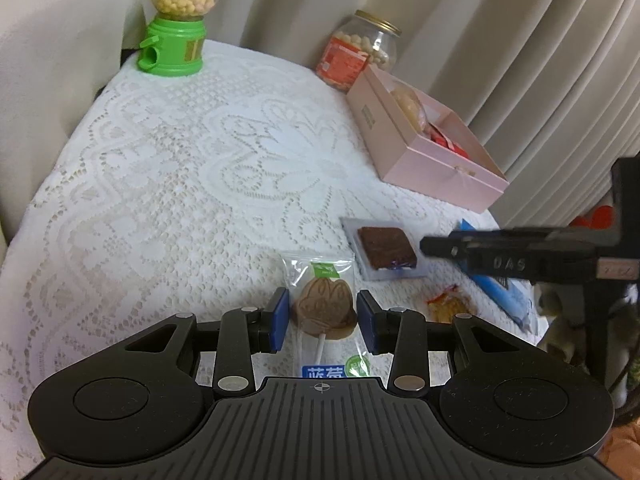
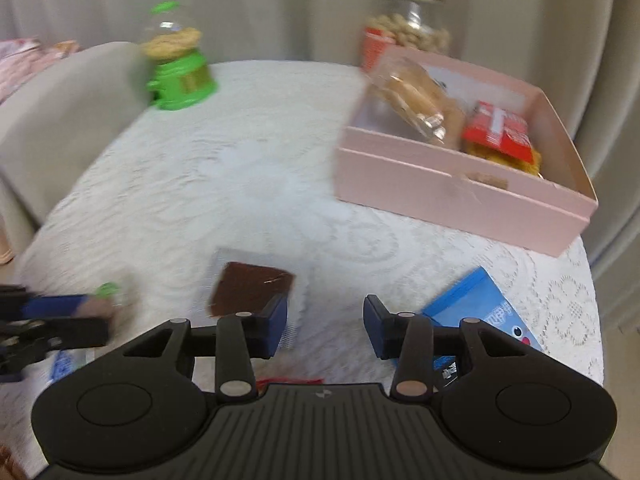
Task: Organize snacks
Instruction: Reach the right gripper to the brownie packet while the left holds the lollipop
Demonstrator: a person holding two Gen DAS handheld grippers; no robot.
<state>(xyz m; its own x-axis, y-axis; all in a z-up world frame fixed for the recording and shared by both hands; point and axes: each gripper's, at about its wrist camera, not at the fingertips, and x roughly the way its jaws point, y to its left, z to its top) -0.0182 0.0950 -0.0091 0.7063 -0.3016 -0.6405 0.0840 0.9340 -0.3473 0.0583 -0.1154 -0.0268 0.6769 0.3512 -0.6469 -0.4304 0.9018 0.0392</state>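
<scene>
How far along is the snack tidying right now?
Done: a bread pack and a red packet lie in the pink box. In hand: the open left tongs straddle the brown lollipop. Left on the table: wrapped brownie, blue pouch, small orange snack.

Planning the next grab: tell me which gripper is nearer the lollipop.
Left. The left gripper straddles the lollipop, jaws open either side. The right gripper hangs open off to its right.

Soft even daylight; right wrist view motion-blurred (edges bowed by fisheye).
</scene>
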